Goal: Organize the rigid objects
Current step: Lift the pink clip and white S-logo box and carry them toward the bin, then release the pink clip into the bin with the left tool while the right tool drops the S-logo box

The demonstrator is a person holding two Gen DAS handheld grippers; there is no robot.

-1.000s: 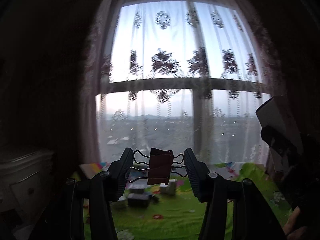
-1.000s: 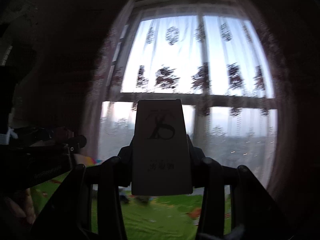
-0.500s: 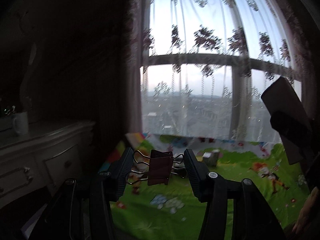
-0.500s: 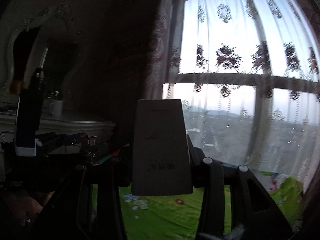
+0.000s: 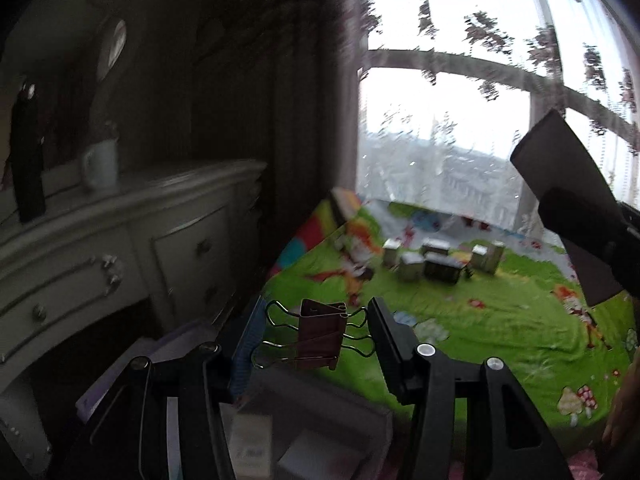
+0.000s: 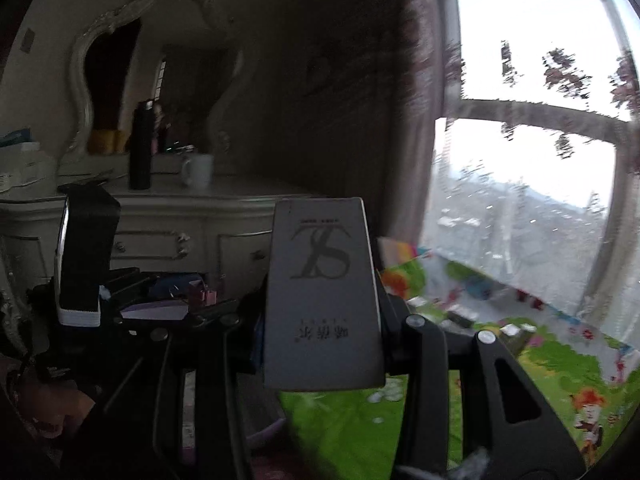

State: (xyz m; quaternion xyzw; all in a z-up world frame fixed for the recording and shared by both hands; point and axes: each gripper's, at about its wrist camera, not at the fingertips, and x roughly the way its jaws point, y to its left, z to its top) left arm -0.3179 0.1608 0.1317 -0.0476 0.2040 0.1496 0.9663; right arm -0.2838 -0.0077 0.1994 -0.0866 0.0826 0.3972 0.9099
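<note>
Carrying both loads — you have left gripper (image 5: 316,336) clamped on brown binder clip (image 5: 320,334) by its wire handles, right gripper (image 6: 320,312) pinching grey card box (image 6: 322,300) upright. Both are in air over green play mat (image 5: 500,320), near white dresser (image 5: 120,240). Keep squeeze steady, wrists level — clip could twist out. Storage items below look blurred; pick spot before lowering.

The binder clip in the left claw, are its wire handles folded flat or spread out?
Spread out. The binder clip sits between the left claw's fingers, wire loops splayed to both sides, touching each pad.
</note>
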